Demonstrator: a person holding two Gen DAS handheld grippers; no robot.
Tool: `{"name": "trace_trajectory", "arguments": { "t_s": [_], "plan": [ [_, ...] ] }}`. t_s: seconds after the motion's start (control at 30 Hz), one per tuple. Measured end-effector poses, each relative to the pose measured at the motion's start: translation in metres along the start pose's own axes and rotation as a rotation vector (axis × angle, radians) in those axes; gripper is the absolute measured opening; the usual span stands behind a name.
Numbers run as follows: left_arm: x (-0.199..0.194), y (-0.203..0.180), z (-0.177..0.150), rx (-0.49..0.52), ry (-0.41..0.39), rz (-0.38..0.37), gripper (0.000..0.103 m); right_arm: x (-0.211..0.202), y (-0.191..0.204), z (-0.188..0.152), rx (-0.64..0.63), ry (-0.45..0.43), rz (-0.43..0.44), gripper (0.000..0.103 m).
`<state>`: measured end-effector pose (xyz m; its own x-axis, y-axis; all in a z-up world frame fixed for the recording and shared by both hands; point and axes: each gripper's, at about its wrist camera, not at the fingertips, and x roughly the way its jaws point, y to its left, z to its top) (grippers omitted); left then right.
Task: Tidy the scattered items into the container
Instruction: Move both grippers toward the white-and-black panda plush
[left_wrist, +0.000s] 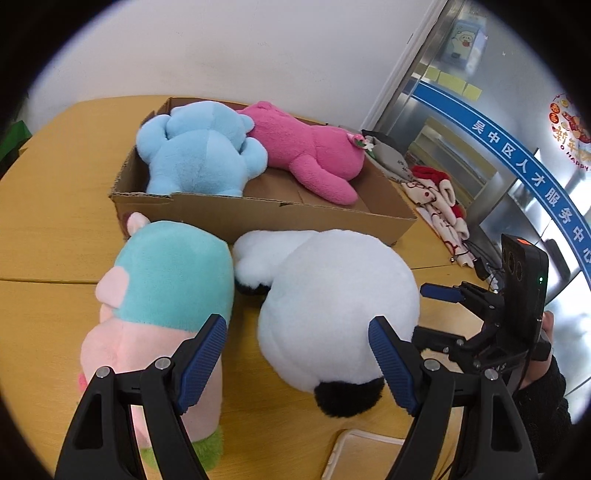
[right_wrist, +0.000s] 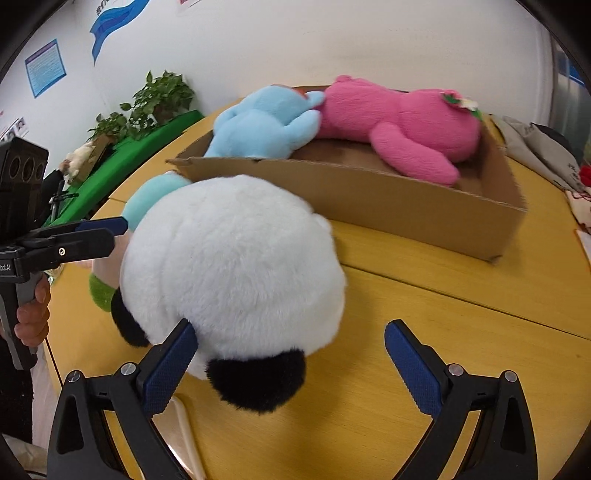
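- The cardboard box (left_wrist: 388, 218) is sitting on the wooden table (left_wrist: 48, 229) as the container, and I am placing everything else against it.
- Inside the box, a blue plush (left_wrist: 199, 151) and a pink plush (left_wrist: 310, 155) are lying side by side and touching, the blue one at the box's left end; these two look already tidied.
- Just outside the box's near wall, a white panda plush (right_wrist: 232, 266) and a teal-and-pink plush (left_wrist: 173, 273) are lying on the table, pressed against each other, the panda toward the box's right half.
- They are probably lying close to the wall so that each needs only a short lift over the low rim.
- The left gripper (left_wrist: 297, 354) is hovering with its jaws spread wide and holding nothing; the gap between the two plushes falls between its fingers, with the teal-and-pink plush by its left finger and the panda by its right.
- The right gripper (right_wrist: 290, 349) is likewise gaping wide and empty, on the side of the panda away from the box; its left finger is overlapping the panda's white body and a black limb lies between the fingers, though contact cannot be told.
- Judging by this, the panda is the likely next pick, and its round, soft bulk may call for a wide, deep bite.
- Beyond the box's right end, folded cloths (left_wrist: 436, 199) are lying at the table edge.
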<state>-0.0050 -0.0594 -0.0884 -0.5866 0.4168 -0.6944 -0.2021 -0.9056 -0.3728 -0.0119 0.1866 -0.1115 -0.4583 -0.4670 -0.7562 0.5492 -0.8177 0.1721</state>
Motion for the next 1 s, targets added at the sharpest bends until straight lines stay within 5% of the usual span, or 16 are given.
{"name": "trace_trajectory", "arguments": {
  "t_s": [0.2,0.4,0.63,0.77,1.0],
  "plan": [
    [0.026,-0.014,-0.003,0.018,0.061,-0.055,0.079,-0.022,0.008,0.006,-0.032,-0.076,0.075,0.102],
    [0.051,-0.042,-0.023,0.069,0.123,-0.076,0.08,-0.017,-0.011,0.027,0.198,-0.106,0.186,0.102],
    [0.062,-0.104,-0.065,0.185,0.249,-0.365,0.079,0.0,-0.031,0.015,0.329,-0.025,0.154,0.102],
    [0.035,-0.11,-0.057,0.27,0.158,-0.397,0.079,-0.013,-0.058,0.0,0.426,-0.038,0.164,0.102],
    [0.004,-0.03,0.004,0.026,0.003,-0.28,0.079,0.002,-0.063,-0.005,0.546,-0.006,0.341,0.102]
  ]
}}
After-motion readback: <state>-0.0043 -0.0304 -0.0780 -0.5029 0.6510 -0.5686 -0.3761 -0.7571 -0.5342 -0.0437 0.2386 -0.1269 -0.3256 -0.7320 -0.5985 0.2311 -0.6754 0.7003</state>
